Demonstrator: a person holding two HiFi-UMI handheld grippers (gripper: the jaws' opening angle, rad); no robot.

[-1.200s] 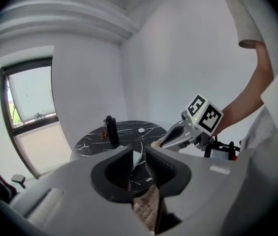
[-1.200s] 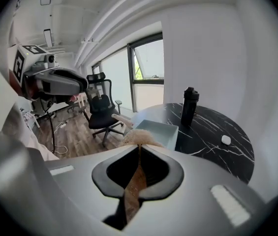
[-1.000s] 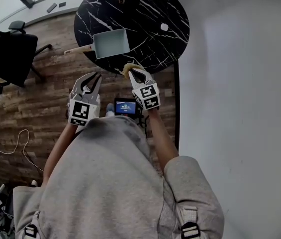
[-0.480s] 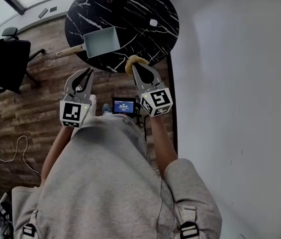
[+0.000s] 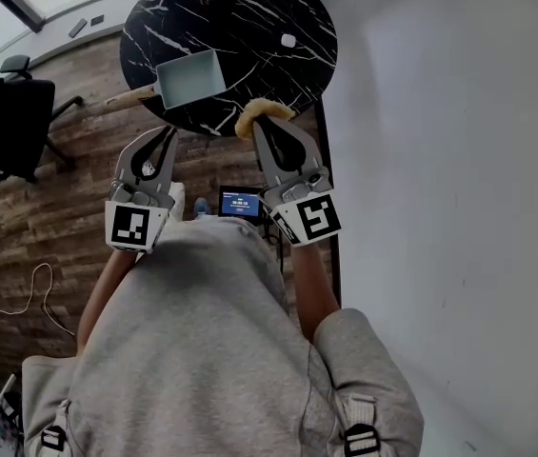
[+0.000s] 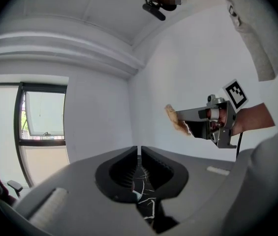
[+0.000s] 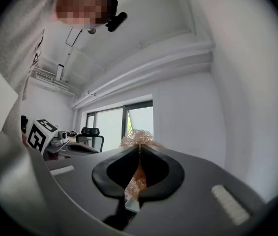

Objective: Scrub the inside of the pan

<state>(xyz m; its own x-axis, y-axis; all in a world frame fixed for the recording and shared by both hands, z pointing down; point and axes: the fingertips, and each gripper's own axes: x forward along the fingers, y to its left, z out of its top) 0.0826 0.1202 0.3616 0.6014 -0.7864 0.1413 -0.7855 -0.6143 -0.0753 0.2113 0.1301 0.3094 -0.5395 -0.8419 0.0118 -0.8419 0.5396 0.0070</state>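
The pan (image 5: 190,77) sits open side up on the round black marble table (image 5: 249,27), toward the table's 8 o'clock edge. It is a square-sided pan. Its long axis runs from 2 o'clock to 8 o'clock in the head view, and the wooden handle (image 5: 131,95) points to 8 o'clock, reaching out past the table's rim. The pale inside shows bare from wall to wall.

The right claw (image 5: 255,122) is clamped on a golden scouring pad (image 5: 267,109). The right gripper view shows the coppery mesh (image 7: 138,137) bunched in the gap and bulging past the tips. In the head view the pad lies over the table's 6 o'clock edge, at 4 o'clock from the pan and clear of it.

The left claw (image 5: 169,131) has just been closing. Its tips (image 6: 139,151) stand together with nothing between them. It is at 6 o'clock from the pan's handle, over the wooden floor (image 5: 30,217) and not touching the pan.

A small white thing (image 5: 288,40) lies near the table's 3 o'clock side. A black office chair (image 5: 7,112) stands at 9 o'clock, off the table.
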